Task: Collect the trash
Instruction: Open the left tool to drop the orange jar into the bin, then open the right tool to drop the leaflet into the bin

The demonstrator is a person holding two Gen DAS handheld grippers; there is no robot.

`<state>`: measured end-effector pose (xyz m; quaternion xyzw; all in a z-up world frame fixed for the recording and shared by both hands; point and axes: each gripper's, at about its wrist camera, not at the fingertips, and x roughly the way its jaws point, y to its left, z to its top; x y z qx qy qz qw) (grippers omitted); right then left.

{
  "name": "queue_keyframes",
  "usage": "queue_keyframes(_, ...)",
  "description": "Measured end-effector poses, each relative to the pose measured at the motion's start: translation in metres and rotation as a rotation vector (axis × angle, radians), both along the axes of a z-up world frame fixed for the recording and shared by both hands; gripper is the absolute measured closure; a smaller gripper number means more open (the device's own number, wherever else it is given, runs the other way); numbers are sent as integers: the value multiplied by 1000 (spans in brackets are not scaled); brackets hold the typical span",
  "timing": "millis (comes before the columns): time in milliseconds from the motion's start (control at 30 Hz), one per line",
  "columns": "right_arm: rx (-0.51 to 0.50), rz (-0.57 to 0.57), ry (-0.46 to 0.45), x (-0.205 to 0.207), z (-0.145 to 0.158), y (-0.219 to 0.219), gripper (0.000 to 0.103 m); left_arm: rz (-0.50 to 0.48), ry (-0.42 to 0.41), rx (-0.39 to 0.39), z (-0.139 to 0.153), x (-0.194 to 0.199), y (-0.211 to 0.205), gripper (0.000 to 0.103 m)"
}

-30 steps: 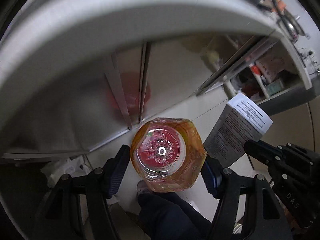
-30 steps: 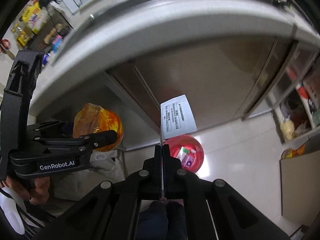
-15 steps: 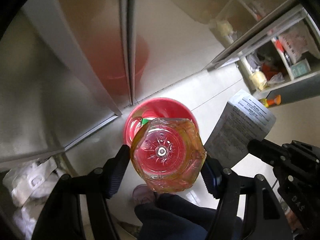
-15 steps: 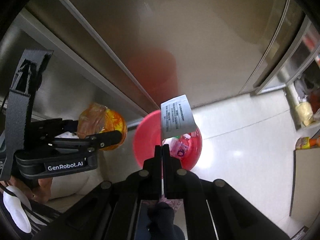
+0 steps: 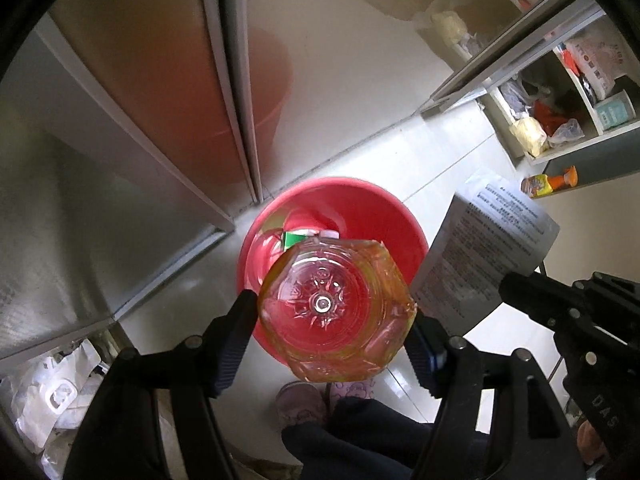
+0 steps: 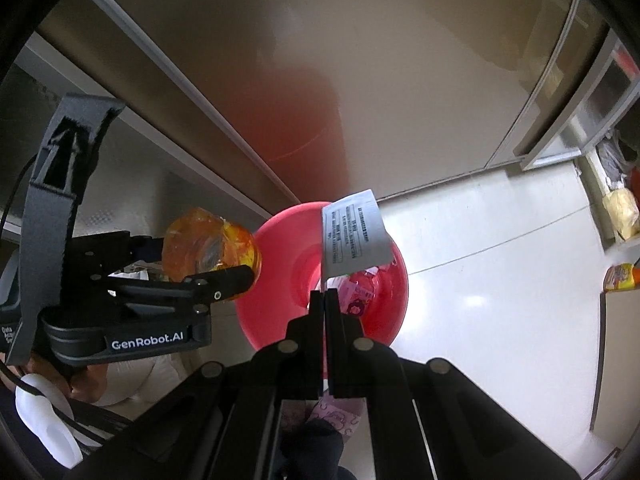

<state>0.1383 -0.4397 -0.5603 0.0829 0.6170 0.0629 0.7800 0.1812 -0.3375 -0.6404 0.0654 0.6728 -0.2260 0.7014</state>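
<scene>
My left gripper is shut on a clear plastic bottle with an orange label, seen bottom-first, held above a red plastic bin on the floor. The bin holds a green carton and pink wrappers. My right gripper is shut on a printed white paper sheet, held upright over the same bin. The sheet and right gripper also show at the right of the left wrist view. The bottle and left gripper show at the left of the right wrist view.
Stainless cabinet doors stand behind the bin. Open shelves with bags and packets are at the right. White plastic bags lie at the lower left. The person's slippered feet stand just before the bin on the pale tile floor.
Both grippers have tilted down from the counter edge towards the floor. The red bin has come fully into view below the bottle and the paper.
</scene>
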Motion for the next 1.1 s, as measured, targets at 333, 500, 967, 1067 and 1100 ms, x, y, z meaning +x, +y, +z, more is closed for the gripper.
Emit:
queue_keyframes(333, -3, -20, 10, -3, 17, 4, 102, -12, -15, -23, 6, 0, 5, 35)
queue_keyframes(500, -4, -15, 3, -3, 14, 8, 102, -12, -24, -65, 6, 3, 5, 18)
queue_keyframes(967, -6, 12, 25, 0, 6, 15, 102, -10, -52, -5, 13, 3, 17, 14)
queue_keyframes(1067, -8, 27, 27, 1, 2, 20, 102, -9, -78, 17, 15, 2, 23, 14)
queue_keyframes(1100, -8, 32, 25, 2, 1, 22, 102, -7, -81, 23, 15, 2, 24, 14)
